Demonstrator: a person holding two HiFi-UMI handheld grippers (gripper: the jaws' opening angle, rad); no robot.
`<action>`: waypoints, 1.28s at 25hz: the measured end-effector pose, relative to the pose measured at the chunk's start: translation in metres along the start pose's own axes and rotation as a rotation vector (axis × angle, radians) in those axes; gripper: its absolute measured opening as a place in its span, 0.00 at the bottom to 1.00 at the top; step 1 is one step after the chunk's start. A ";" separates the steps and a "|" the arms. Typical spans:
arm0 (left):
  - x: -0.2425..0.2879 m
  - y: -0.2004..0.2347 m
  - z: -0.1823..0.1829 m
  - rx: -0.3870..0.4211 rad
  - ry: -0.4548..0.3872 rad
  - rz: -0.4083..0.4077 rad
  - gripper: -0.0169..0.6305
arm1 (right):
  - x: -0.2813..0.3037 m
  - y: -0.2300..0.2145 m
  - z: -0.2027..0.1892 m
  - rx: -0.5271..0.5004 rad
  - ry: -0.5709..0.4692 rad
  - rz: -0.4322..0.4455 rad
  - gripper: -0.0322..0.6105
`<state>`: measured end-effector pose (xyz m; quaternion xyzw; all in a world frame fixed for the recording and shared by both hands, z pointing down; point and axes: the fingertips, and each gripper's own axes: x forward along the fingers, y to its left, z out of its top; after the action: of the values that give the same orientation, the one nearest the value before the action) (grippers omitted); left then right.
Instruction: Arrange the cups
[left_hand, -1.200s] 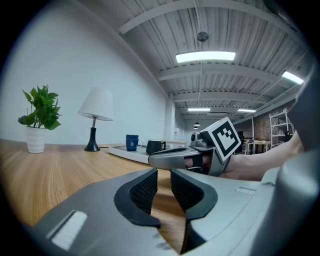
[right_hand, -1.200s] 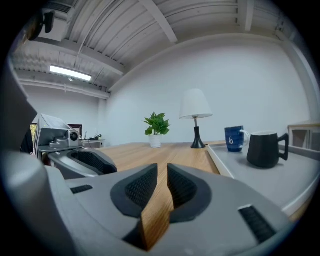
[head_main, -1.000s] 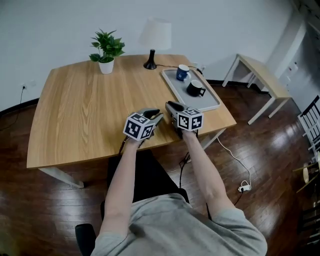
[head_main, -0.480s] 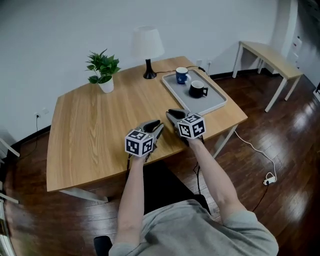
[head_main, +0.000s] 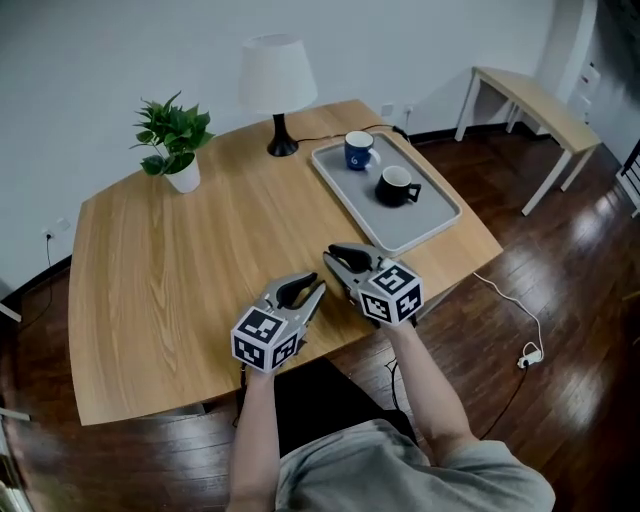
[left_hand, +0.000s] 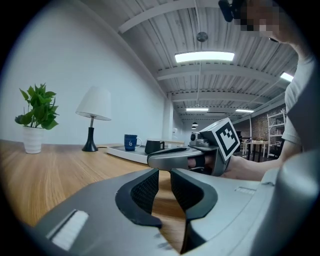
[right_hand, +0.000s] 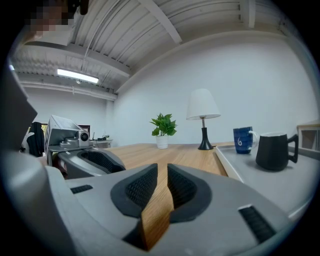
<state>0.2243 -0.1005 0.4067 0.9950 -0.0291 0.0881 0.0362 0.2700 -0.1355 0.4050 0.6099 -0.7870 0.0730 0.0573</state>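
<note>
Jaws of the left gripper (left_hand: 164, 176) are drawn together to a thin slit with nothing between the ribbed black pads; only bare wood shows through the gap. Jaws of the right gripper (right_hand: 162, 172) stand likewise closed and empty. Both grippers lie low over the wooden table (head_main: 180, 270), side by side off the near end of the grey tray (head_main: 430, 215), the right one the nearer to it and the left one just beyond on the side away from the tray. Neither touches the tray. Two cups stand upright on the tray, apart from each other. The blue cup (head_main: 358, 151) is at the tray's far end: dark blue, white inside, with a small white mark on its side and its handle turned towards the tray's right edge. The black cup (head_main: 396, 186) is near the tray's middle: matt black outside, pale inside, handle also towards the right edge. Beyond the far end of the tray stands a lamp (head_main: 274, 80) with a white shade and dark base; a potted plant (head_main: 172, 135) in a white pot stands further from the tray on the same side.
</note>
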 end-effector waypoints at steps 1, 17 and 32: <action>0.000 -0.001 0.001 0.003 -0.002 -0.009 0.15 | -0.001 0.001 0.000 0.000 0.001 0.002 0.14; 0.002 -0.008 0.007 0.006 -0.004 -0.038 0.15 | -0.003 0.001 0.000 0.009 0.025 0.008 0.14; -0.009 -0.017 0.005 0.006 -0.006 -0.041 0.15 | -0.007 0.004 0.004 -0.004 0.005 0.029 0.14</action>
<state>0.2173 -0.0835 0.3990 0.9958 -0.0086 0.0843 0.0349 0.2674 -0.1285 0.3999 0.5981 -0.7958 0.0738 0.0595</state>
